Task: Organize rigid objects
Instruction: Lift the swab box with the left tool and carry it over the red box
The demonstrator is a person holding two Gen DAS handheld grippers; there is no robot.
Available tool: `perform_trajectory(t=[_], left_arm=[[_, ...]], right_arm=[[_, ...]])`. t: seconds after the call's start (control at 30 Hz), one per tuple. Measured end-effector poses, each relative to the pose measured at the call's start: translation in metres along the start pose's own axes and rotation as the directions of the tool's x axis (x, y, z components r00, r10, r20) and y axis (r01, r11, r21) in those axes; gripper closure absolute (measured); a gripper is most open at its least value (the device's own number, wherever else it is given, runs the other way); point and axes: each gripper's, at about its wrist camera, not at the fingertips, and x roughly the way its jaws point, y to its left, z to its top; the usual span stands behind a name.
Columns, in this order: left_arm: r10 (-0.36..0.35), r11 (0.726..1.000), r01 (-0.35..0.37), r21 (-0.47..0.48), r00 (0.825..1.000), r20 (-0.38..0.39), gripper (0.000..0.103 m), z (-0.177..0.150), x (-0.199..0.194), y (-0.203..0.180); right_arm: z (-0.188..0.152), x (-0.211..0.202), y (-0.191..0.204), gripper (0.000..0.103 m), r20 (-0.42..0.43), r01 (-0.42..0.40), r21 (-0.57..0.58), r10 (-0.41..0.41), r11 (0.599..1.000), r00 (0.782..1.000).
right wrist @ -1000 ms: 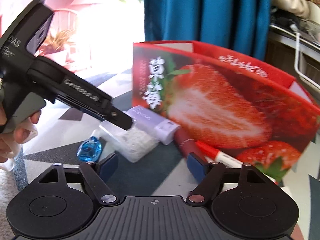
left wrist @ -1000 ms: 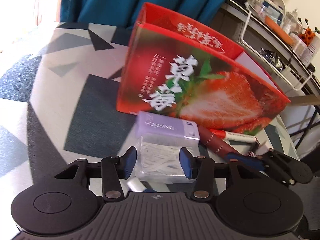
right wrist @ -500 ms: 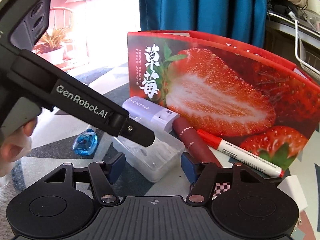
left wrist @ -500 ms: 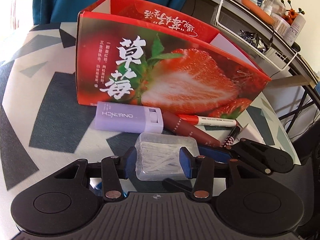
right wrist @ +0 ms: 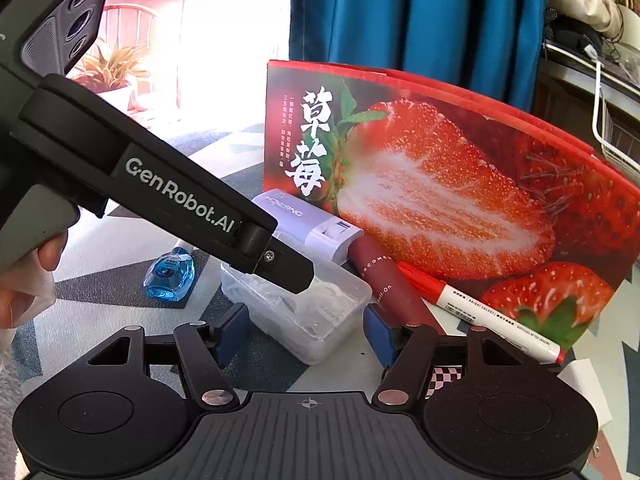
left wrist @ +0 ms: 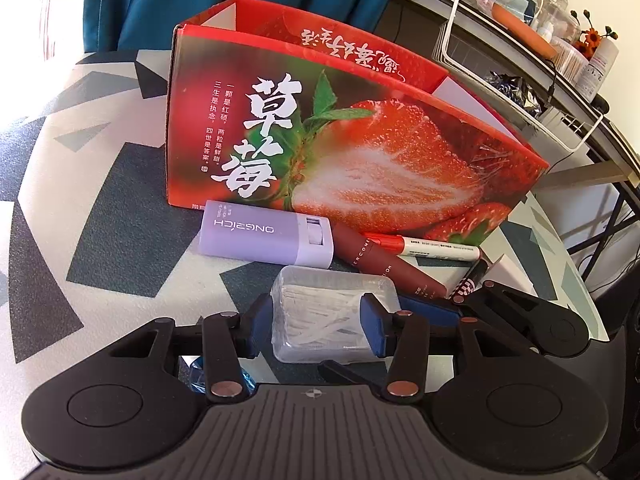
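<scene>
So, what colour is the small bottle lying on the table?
Clear blue. The small bottle shows best in the right wrist view, lying left of the clear plastic box.

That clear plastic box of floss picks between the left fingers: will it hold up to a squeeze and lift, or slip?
The clear box looks thin-walled, so it may flex under the left gripper. Its smooth sides could slip on the pads. Filled only with loose white picks, it is probably light, and its flat base should not roll.

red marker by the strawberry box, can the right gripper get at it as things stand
Probably yes. The red marker lies in the open on the table, ahead and to the right of the right gripper, with nothing on top. Its jaws are opening and empty. The maroon tube crowds the cap end, so the white barrel is easier.
</scene>
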Motion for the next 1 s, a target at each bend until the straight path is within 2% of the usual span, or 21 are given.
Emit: perform_trajectory(t=[0.43,0.63,0.8,1.0], left_arm=[[0.017,1.000,-0.017,0.017,1.000,-0.010,0.050,-0.001,-0.007,-0.008],[-0.011,1.000,0.011,0.013,0.999,0.039,0.052,0.011,-0.028,-0.012],[-0.039,0.999,0.034,0.040,0.992,0.119,0.052,0.043,-0.057,-0.025],[-0.058,0.997,0.047,0.060,0.978,0.200,0.052,0.100,-0.076,-0.034]], right_arm=[[-0.001,-0.007,0.007,0.045,0.013,0.020,-0.018,-0.019,1.000,1.000],[0.012,-0.027,0.006,0.045,0.065,0.041,-0.021,-0.039,0.999,0.997],[0.045,-0.051,-0.003,0.045,0.134,0.066,-0.023,-0.063,0.998,0.989],[0.109,-0.065,-0.032,0.045,0.188,0.064,-0.025,-0.058,0.998,0.981]])
